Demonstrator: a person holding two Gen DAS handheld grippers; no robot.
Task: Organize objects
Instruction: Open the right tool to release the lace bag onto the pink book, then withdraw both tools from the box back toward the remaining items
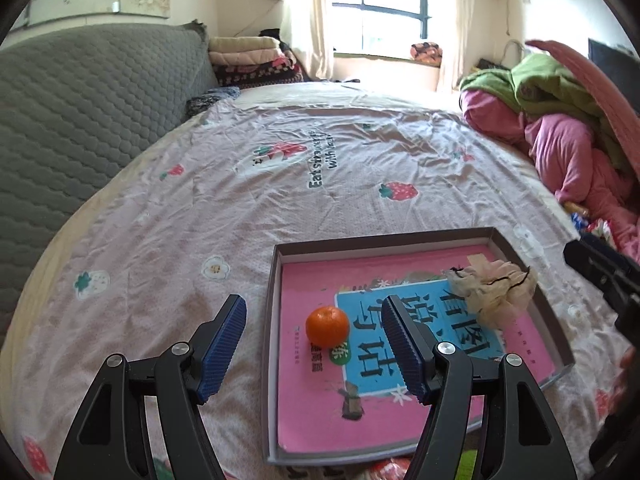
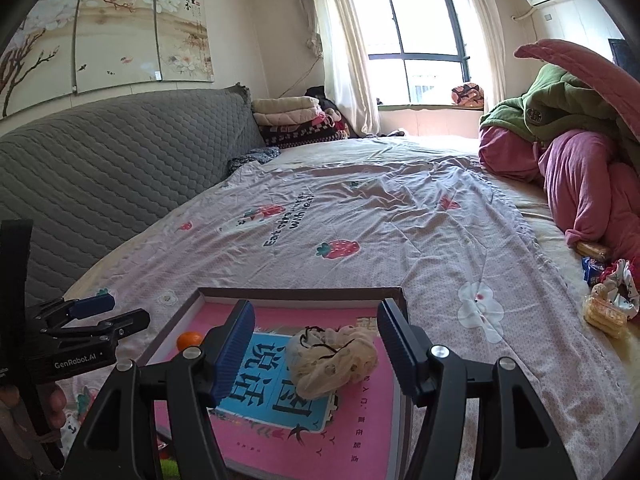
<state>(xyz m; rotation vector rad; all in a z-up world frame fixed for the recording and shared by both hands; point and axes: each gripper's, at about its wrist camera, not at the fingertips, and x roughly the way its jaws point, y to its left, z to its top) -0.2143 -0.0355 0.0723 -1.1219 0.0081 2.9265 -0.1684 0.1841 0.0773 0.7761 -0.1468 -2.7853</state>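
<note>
Two items sit inside my shallow grey cardboard box [image 1: 554, 312], on its pink book [image 1: 316, 412]: small orange tangerine [image 1: 327, 325], cream mesh pouch [image 2: 334, 360]. Left gripper [image 1: 314, 350] and right gripper [image 2: 316, 354] gape empty above it, so both look dropped off.

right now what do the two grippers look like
Both grippers look alike: the left gripper and right gripper have black angular linkage arms with silver pivot bolts and ribbed blue finger pads. The left gripper's black body reads "GenRobot.AI" in white.

"GenRobot.AI" is printed on the left gripper [image 2: 84, 322]; the bedsheet [image 2: 400, 216] reads "Eat".
</note>
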